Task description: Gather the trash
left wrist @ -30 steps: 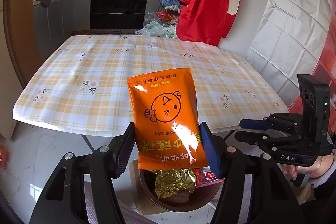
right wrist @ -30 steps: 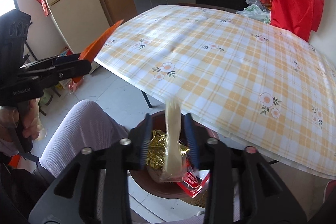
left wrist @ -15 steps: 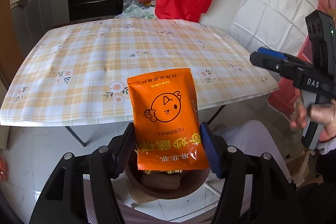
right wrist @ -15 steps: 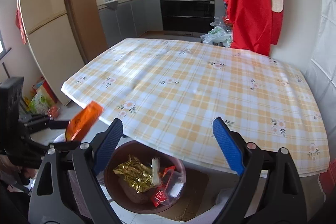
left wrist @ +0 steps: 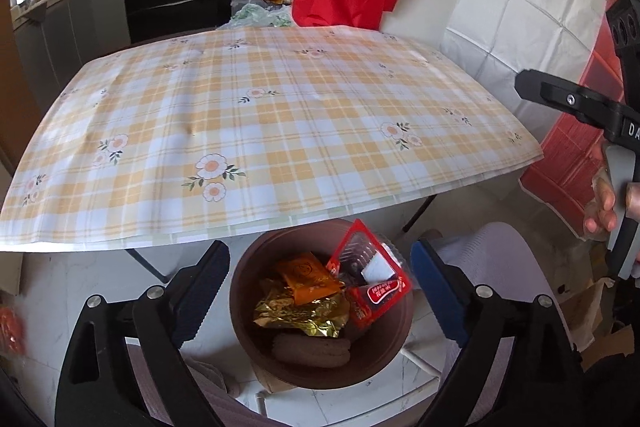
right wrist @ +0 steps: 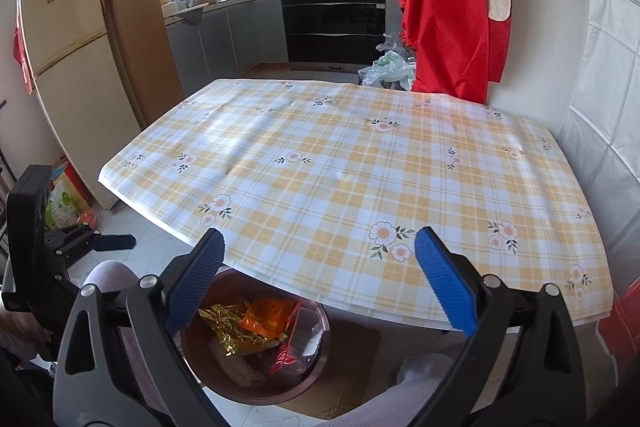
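while the light, crinkly orange packet (left wrist: 310,277) is lying in the bin (left wrist: 248,339) below, left gripper (left wrist: 320,281) and right gripper (right wrist: 320,273) are opening empty.

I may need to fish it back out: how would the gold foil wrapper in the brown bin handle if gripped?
The gold foil wrapper looks crumpled and empty, so probably light and floppy. Its shiny surface may slip between pads. Lying under the orange packet, it would likely drag that along.
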